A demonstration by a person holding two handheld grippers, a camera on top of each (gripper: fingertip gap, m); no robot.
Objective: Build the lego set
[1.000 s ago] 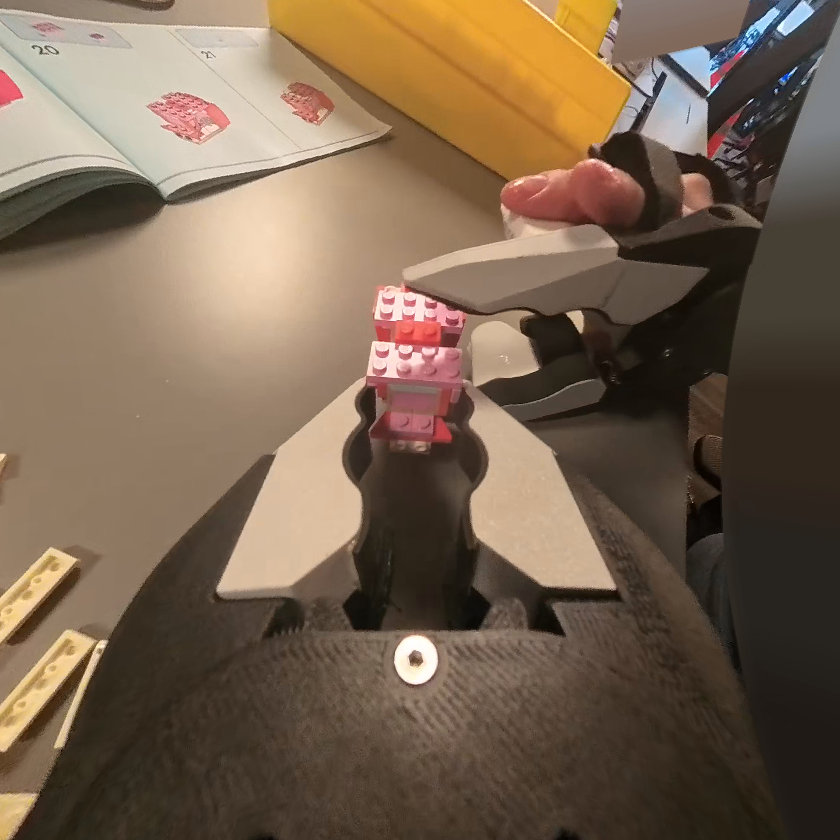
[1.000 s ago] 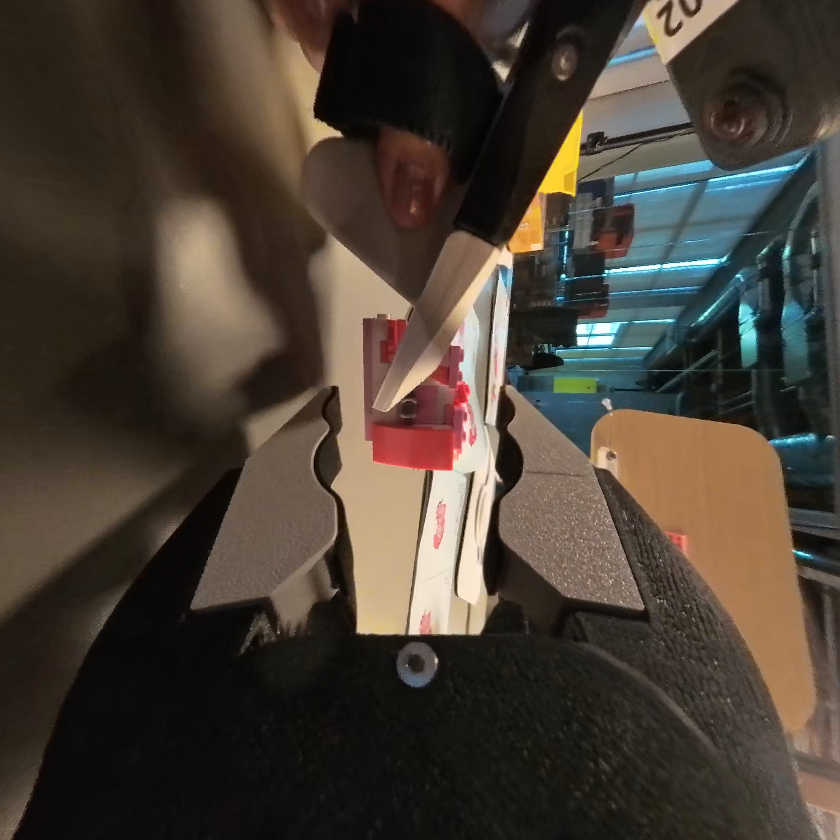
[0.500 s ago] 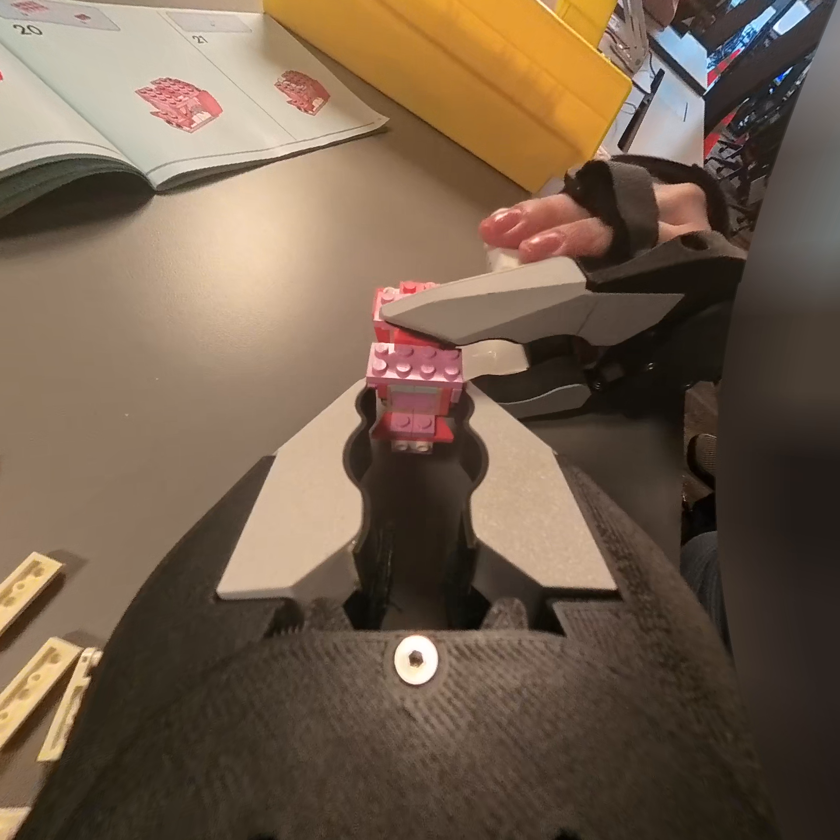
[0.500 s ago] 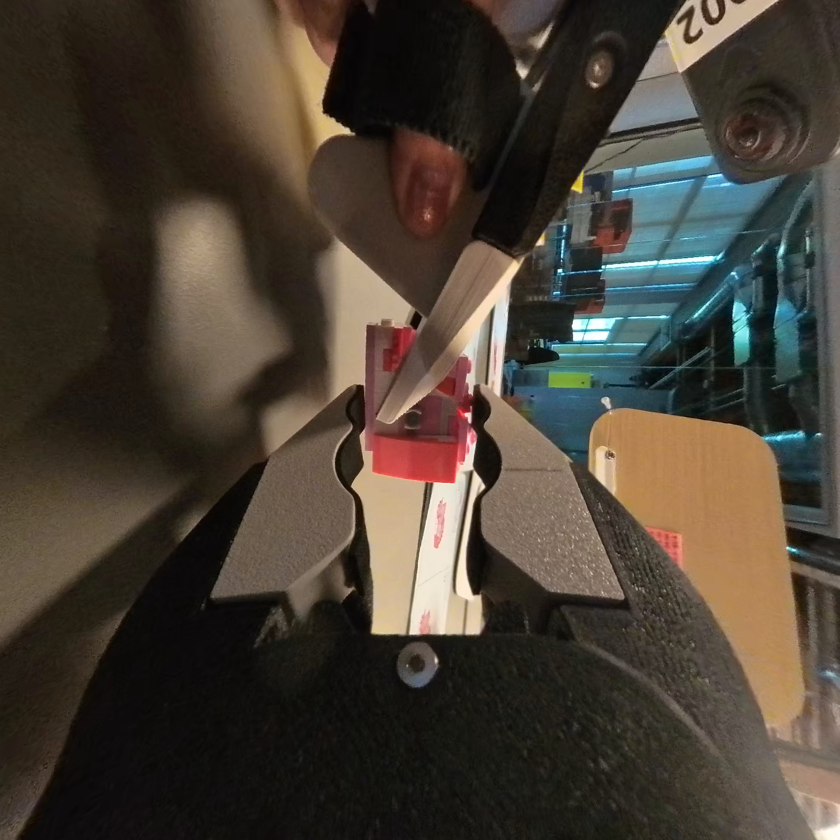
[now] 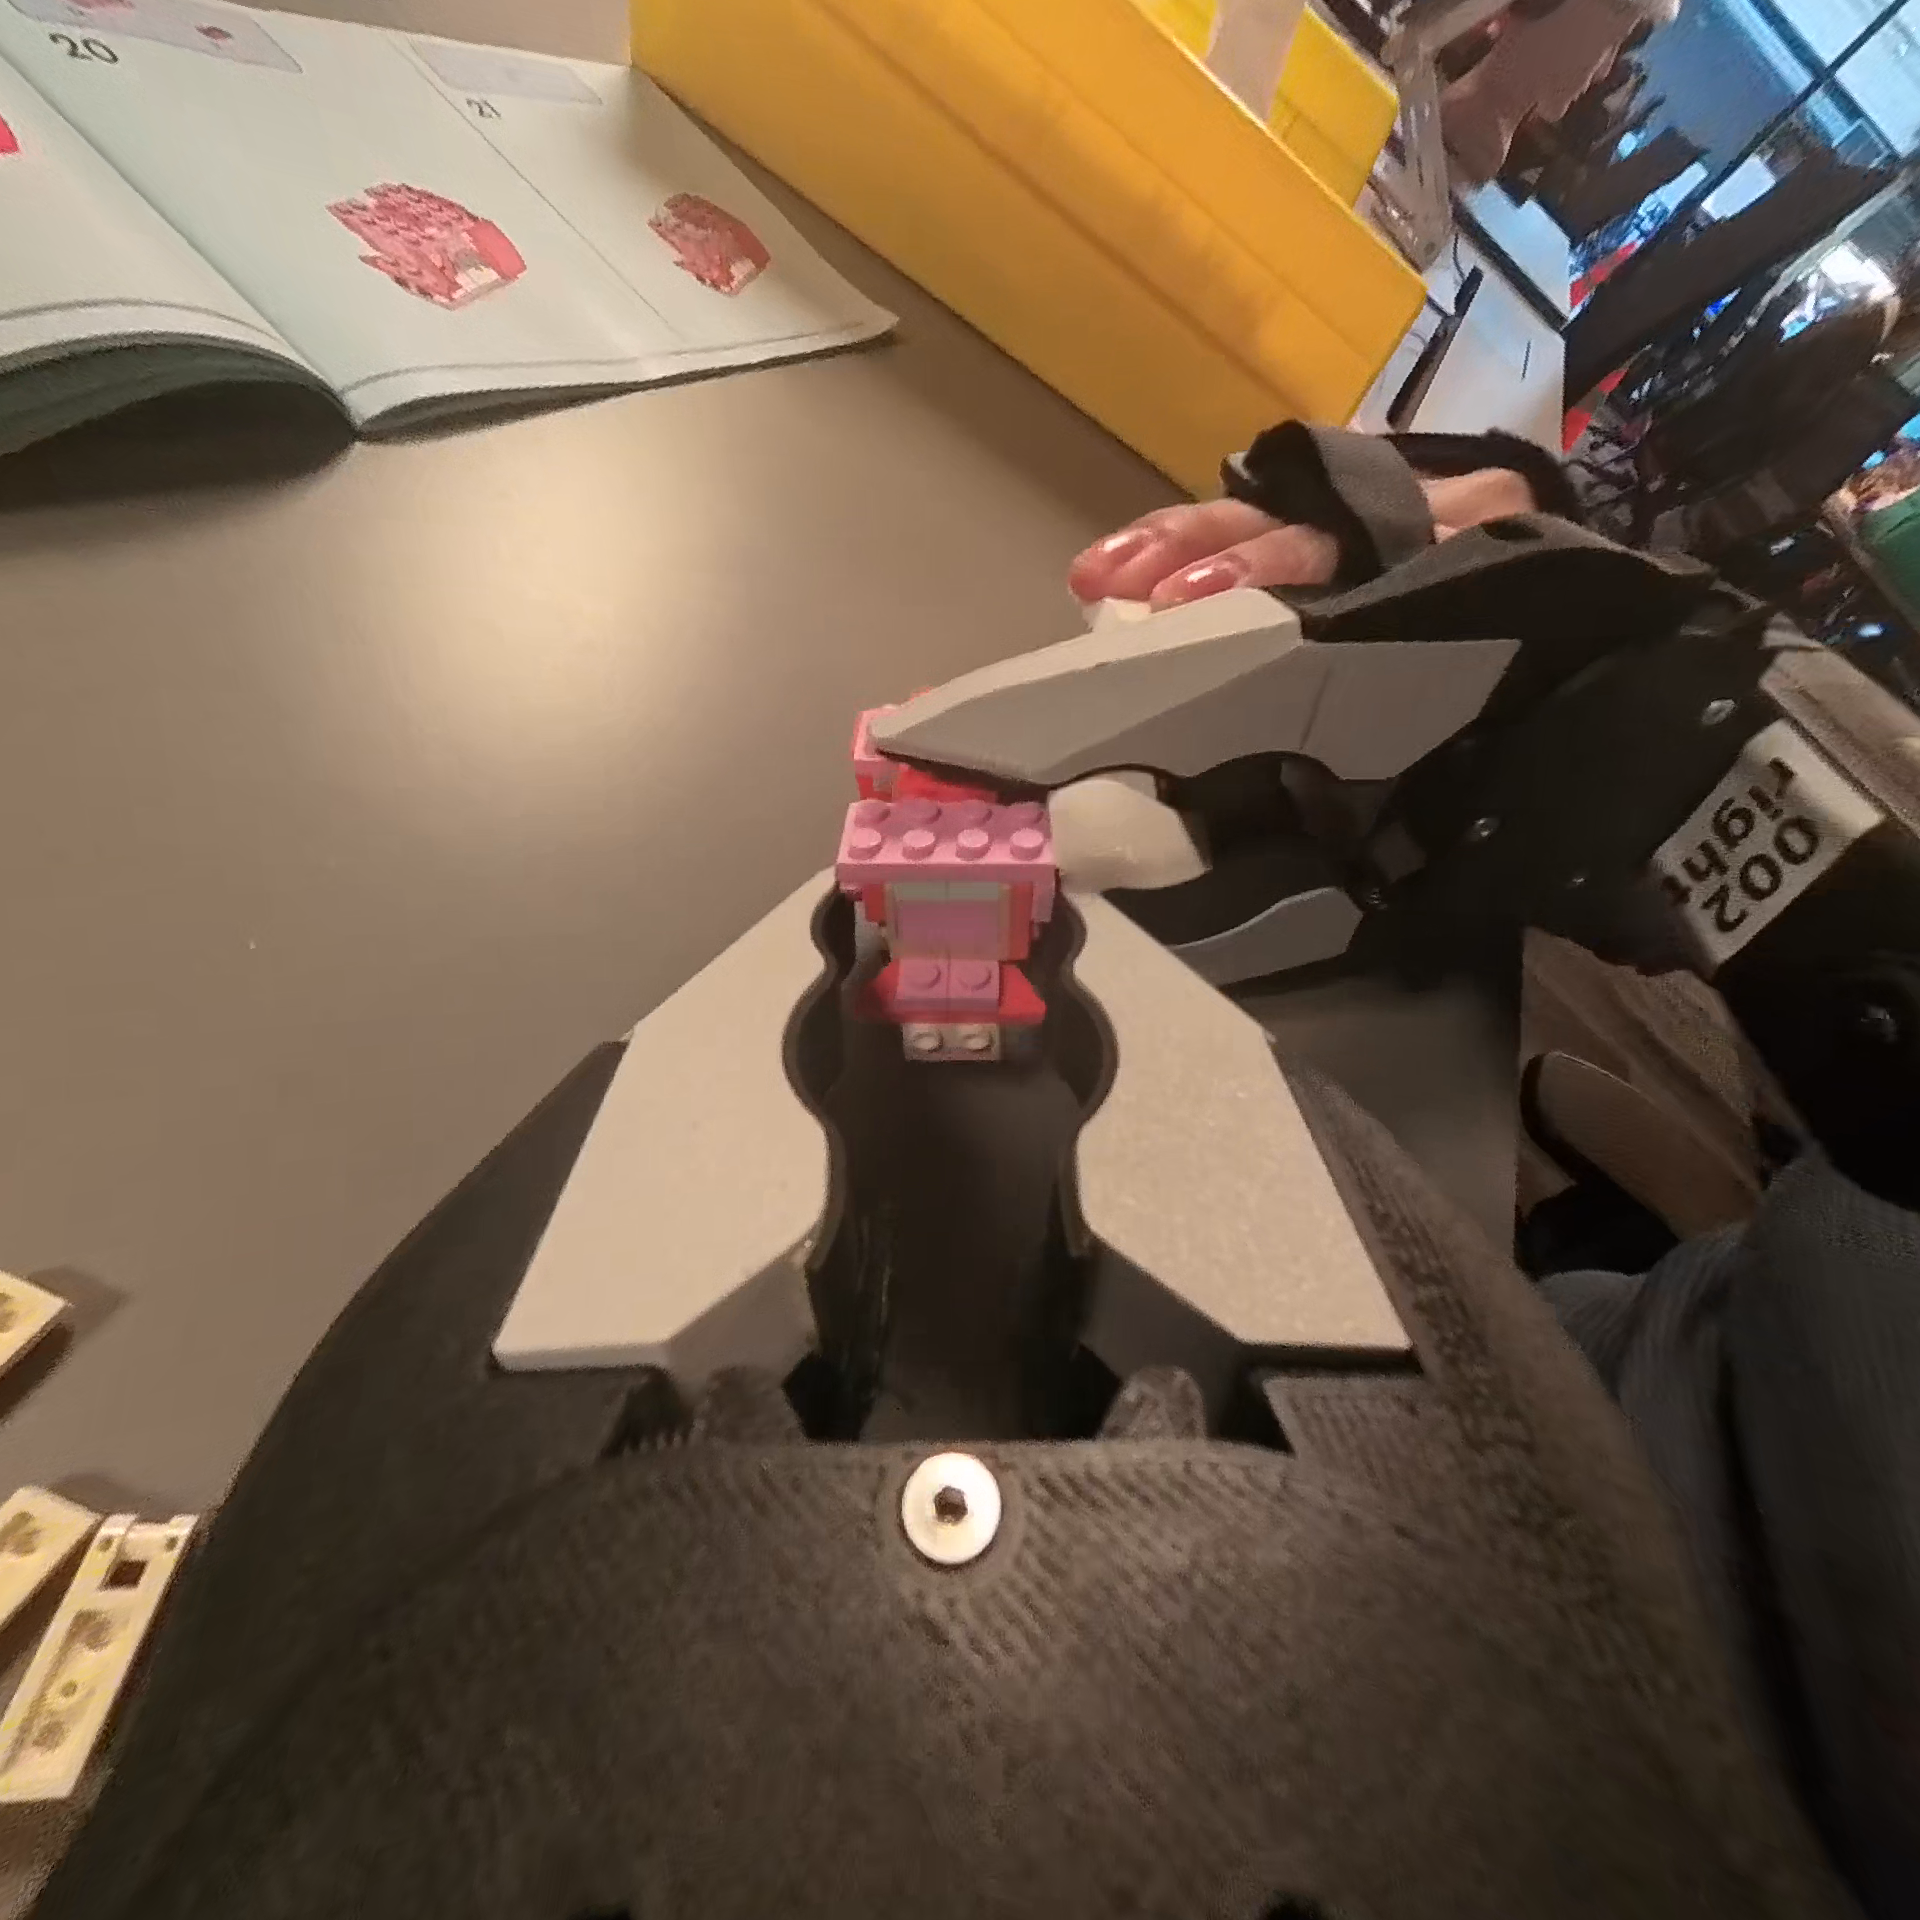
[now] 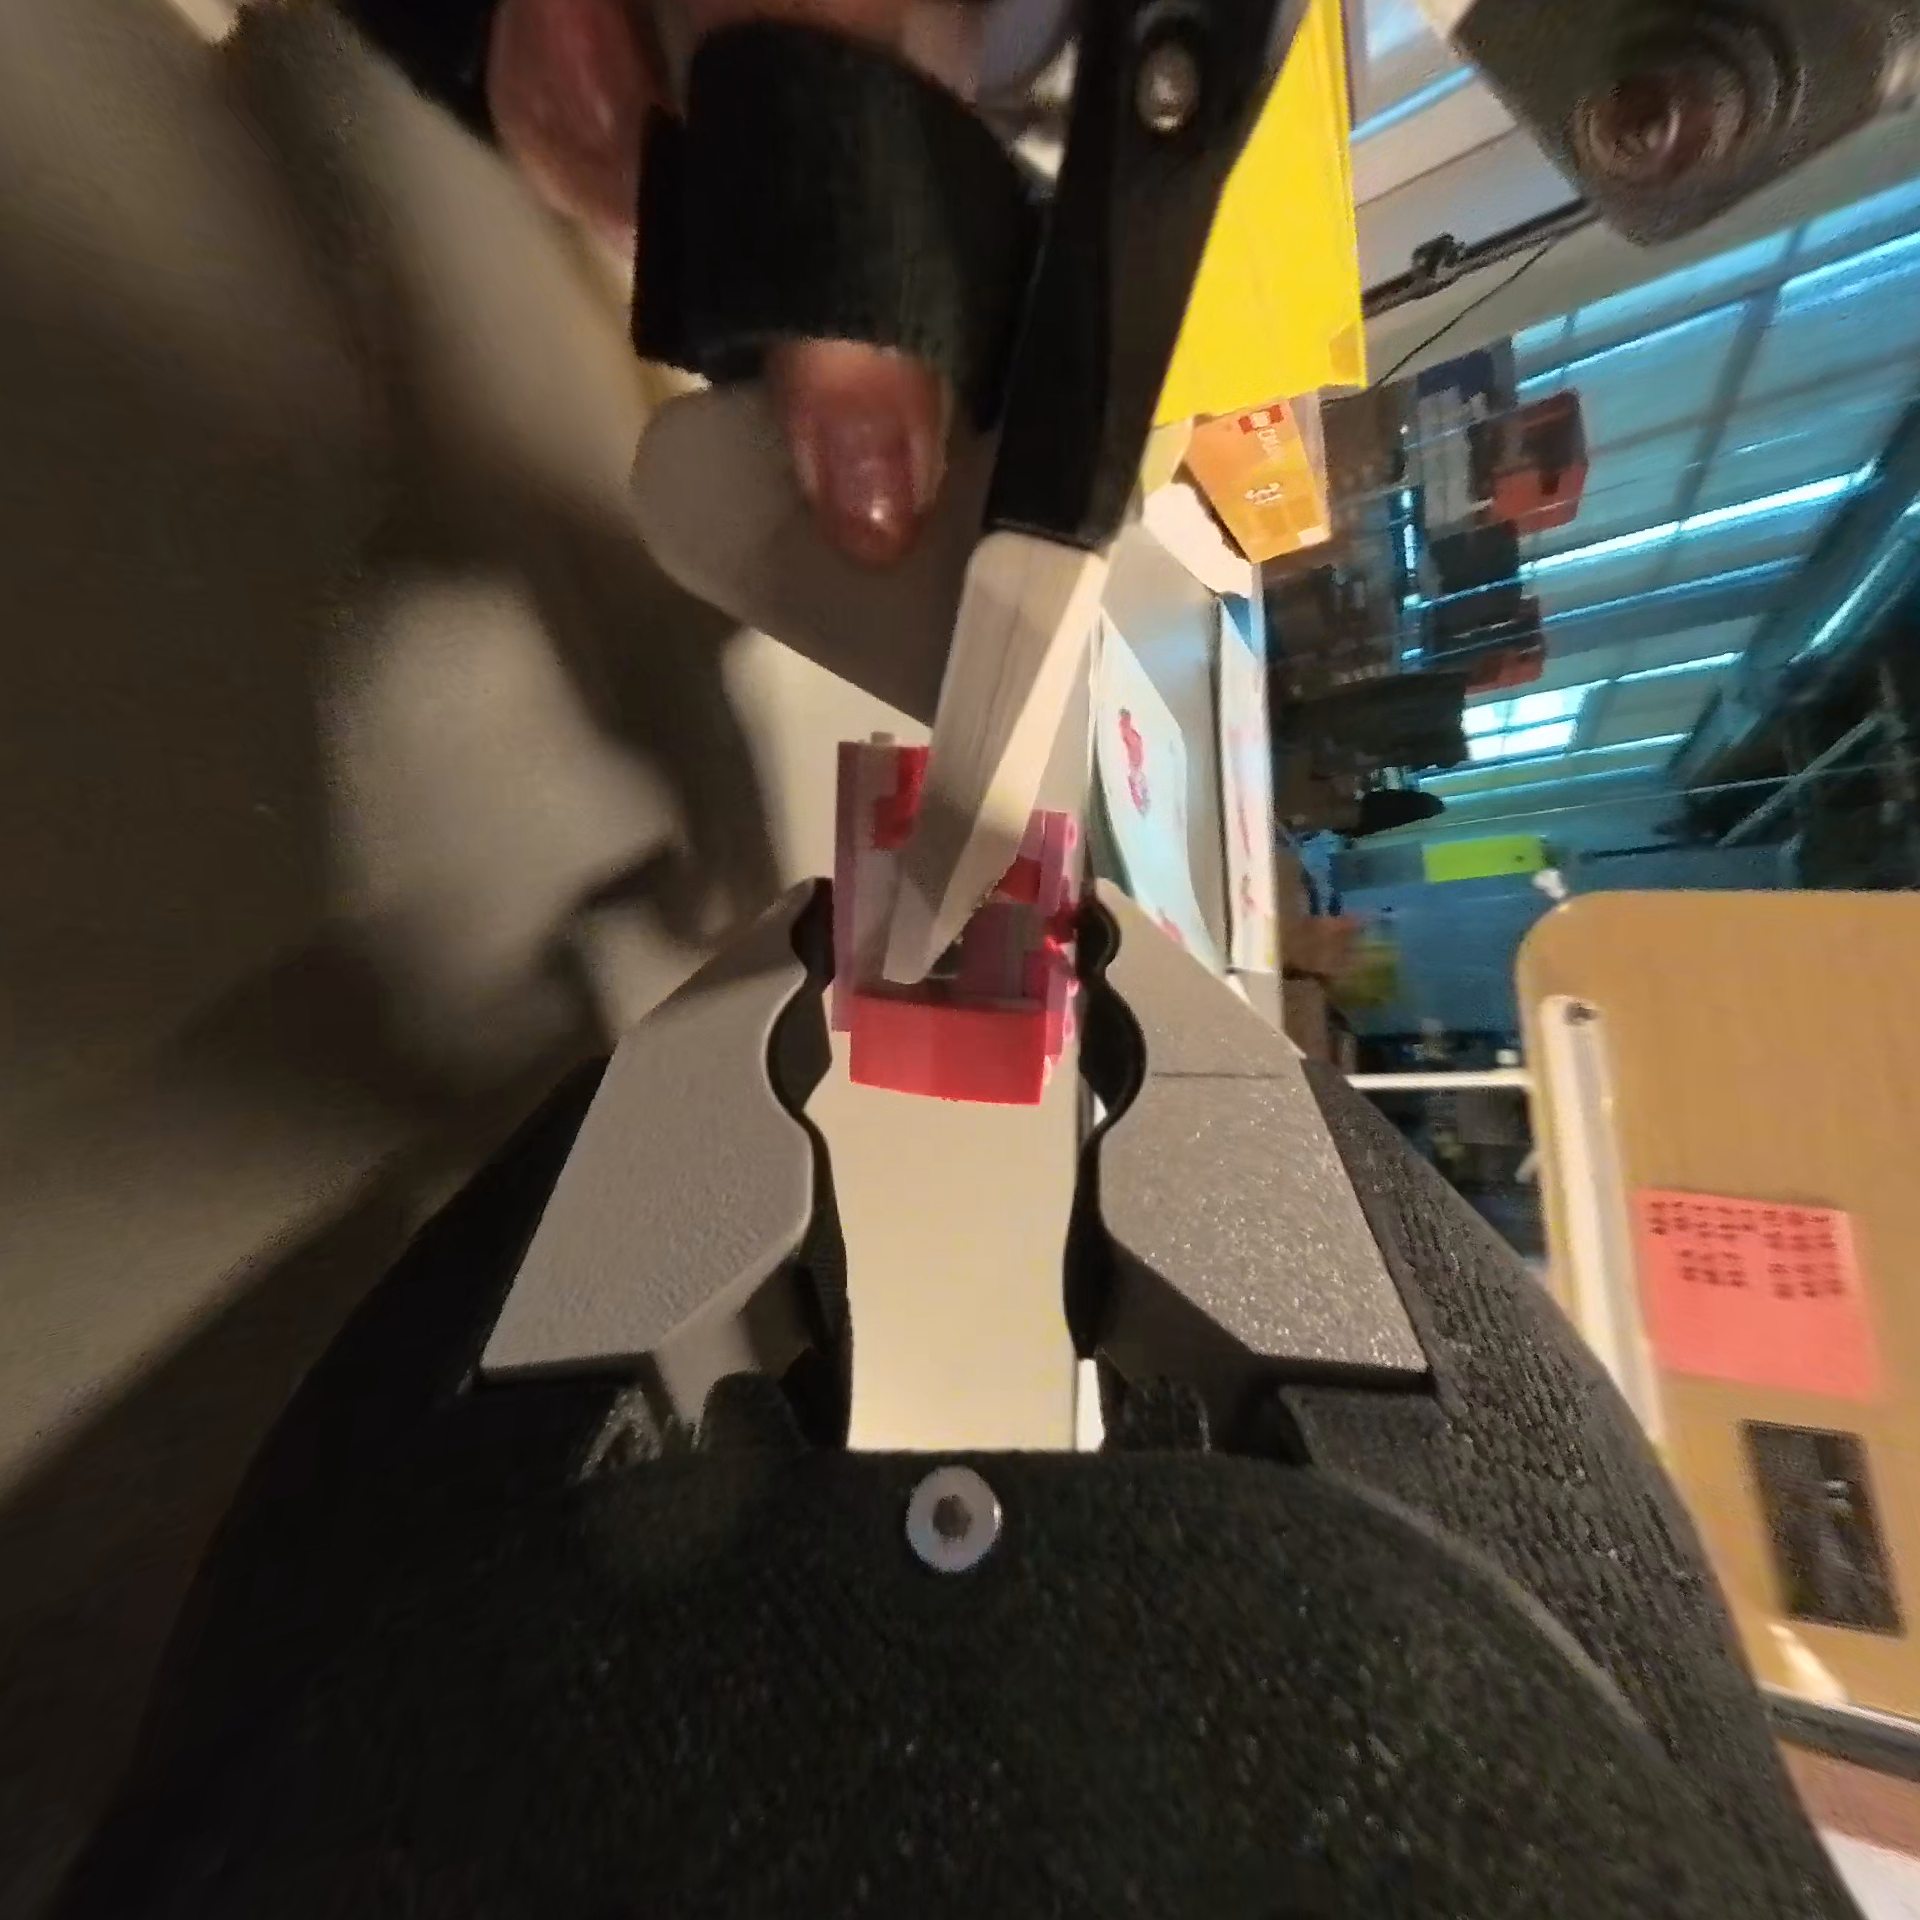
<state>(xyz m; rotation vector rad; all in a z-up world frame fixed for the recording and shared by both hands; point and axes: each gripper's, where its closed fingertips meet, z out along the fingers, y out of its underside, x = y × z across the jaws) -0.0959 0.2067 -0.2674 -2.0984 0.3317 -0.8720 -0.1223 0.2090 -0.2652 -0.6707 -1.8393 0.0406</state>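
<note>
Both grippers are holding the same small pink and red toy-brick model [image 5: 948,914]. It is up off the grey table [image 5: 416,727], not resting on it.

The left gripper [image 5: 948,971] has its two grey fingers close together on the lower part of the model, one on each side, pressing on it. The right gripper [image 6: 954,977] comes in from the side. Its jaws are a bit wider, and they squeeze the upper part of the model from top and bottom. In the left wrist view one grey finger [image 5: 1091,717] of the right gripper lies flat on top of the model's red bricks.

Behind the model, an open light blue booklet with brick pictures [image 5: 416,208] lies on the table. Next to the booklet, also behind the model, is a big yellow plastic box [image 5: 1039,208]. A few flat cream bricks [image 5: 62,1621] lie on the table well to the left of the model, near the camera.

To do this well, I think both grippers should squeeze gently and stay steady. A hard squeeze or a twist could pop the little bricks apart.
</note>
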